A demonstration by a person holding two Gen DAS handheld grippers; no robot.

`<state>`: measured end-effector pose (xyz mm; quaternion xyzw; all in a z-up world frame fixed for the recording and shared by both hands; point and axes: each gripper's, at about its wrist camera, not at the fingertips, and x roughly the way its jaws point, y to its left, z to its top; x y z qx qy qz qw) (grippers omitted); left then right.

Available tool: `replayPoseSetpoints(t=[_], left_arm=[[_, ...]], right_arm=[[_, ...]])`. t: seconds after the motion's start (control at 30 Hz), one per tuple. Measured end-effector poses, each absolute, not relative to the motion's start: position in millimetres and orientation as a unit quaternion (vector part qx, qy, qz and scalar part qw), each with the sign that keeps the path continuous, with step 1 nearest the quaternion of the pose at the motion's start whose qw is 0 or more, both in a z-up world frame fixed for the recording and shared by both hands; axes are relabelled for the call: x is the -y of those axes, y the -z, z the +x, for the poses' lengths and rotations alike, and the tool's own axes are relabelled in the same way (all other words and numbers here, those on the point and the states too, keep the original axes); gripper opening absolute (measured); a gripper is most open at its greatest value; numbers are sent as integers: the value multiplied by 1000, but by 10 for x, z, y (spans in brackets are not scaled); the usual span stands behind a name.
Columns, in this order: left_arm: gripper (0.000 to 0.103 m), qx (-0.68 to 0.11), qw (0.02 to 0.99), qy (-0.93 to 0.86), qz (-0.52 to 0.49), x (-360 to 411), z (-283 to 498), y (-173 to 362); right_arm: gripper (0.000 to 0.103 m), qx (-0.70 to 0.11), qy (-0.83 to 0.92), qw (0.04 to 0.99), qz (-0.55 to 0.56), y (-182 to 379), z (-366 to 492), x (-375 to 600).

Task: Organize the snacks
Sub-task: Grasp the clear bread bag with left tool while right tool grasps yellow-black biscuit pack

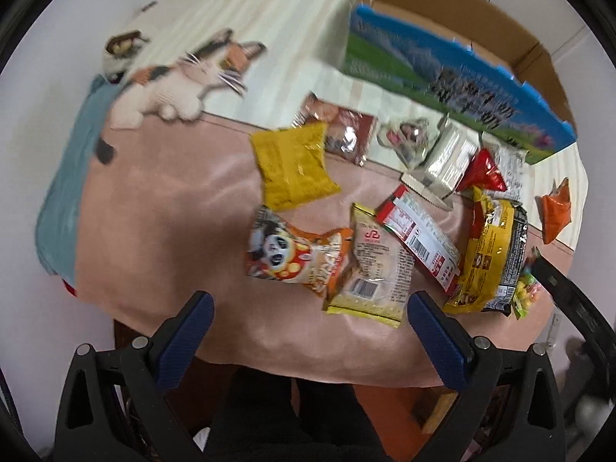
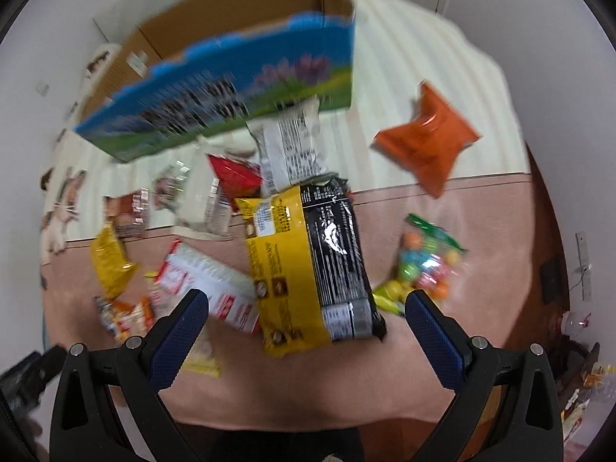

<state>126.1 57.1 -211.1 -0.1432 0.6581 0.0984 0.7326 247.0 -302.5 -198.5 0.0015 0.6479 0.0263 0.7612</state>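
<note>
Both tools spread wide and empty: left tool (image 1: 310, 310) poised above the near edge of the pink blanket (image 1: 161, 231), right tool (image 2: 306, 308) likewise, nothing between the blue pads (image 2: 179, 340) of either. Under the right tool, nearest, a big yellow-and-black bag (image 2: 308, 265), lying flat and label-up, framed squarely in the gap, so probably the next pick. Just right of it a clear pouch of coloured candies (image 2: 427, 265); to its left a red-and-white pack (image 2: 215, 288). Farther off and alone to the right, an orange packet (image 2: 427, 142) on the striped cream sheet (image 2: 442, 57). Ahead of the left tool, a pale yellow-edged packet (image 1: 369, 273) touching a panda-printed bag (image 1: 288, 254); beyond these a mustard-yellow bag (image 1: 294, 165), and farther still a brown pouch (image 1: 338, 127). At the far side, an open cardboard box (image 1: 442, 50) with a blue-and-green printed front, standing on the bed with its mouth up, most likely the place for the snacks. Nothing visibly inside it from here, though the interior is mostly hidden. Snacks scattered loose and partly overlapping, all apparently still to be sorted. Views blurred, so print unreadable. At the far left, a cat picture (image 1: 181, 81) on the bedding.
</note>
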Motion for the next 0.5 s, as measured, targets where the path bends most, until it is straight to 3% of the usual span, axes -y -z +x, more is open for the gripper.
replayPoseSetpoints(t=[0.23,0.4,0.47,0.5], left_arm=[[99,-693,708,-45,-126,-119,1408,2672],[99,-711,694,-41,-104,125,1588,3056],[93,-715,693,-41,-89,214,1680,3206],[78,-717,691,-39,-82,251,1709,3267]], right_arm=[[103,-692,-42,721,-5,2820,2787,2924],[94,-688,-47,723,-34,3013,2767,2878],[94,-690,-52,720,-43,3075,2765,2859],[94,-692,-54,718,-44,3106,2772,2855]])
